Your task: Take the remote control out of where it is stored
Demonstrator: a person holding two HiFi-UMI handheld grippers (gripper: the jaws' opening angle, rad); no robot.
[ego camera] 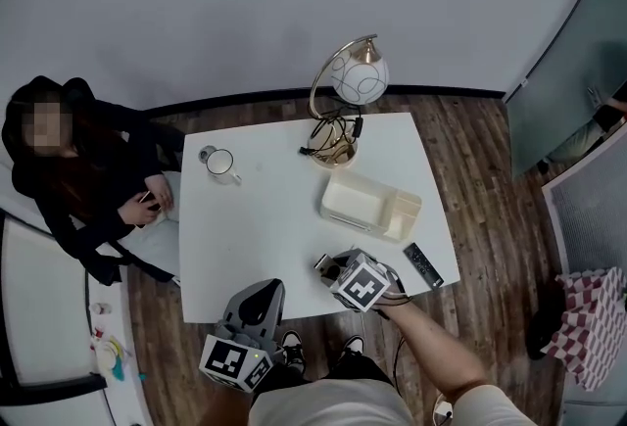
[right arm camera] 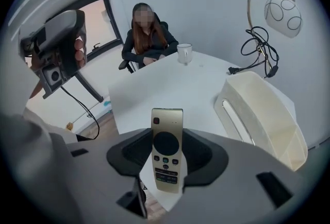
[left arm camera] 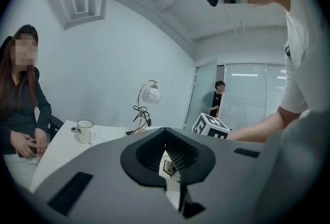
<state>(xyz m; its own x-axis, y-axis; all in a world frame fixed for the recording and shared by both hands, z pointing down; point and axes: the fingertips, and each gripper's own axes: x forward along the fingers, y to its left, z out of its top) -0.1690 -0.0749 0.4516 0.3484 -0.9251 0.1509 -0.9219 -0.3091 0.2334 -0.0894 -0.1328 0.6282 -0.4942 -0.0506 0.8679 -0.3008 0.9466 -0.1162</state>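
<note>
A gold remote control [right arm camera: 166, 151] with dark buttons sticks out lengthwise from my right gripper [right arm camera: 166, 162], whose jaws are shut on its lower half. In the head view that gripper [ego camera: 328, 267] hovers over the front edge of the white table [ego camera: 274, 238], just in front of the cream storage box [ego camera: 370, 204]. The same box [right arm camera: 263, 115] lies on its side at the right of the right gripper view. My left gripper [ego camera: 260, 294] hangs off the table's front left edge, holding nothing. Its jaws [left arm camera: 167, 166] look closed to a narrow slit.
A black remote [ego camera: 422, 264] lies near the table's right front corner. A white mug [ego camera: 220, 163] stands at the back left and a globe lamp [ego camera: 358, 79] with a tangled black cable at the back. A person [ego camera: 78, 179] sits at the left side.
</note>
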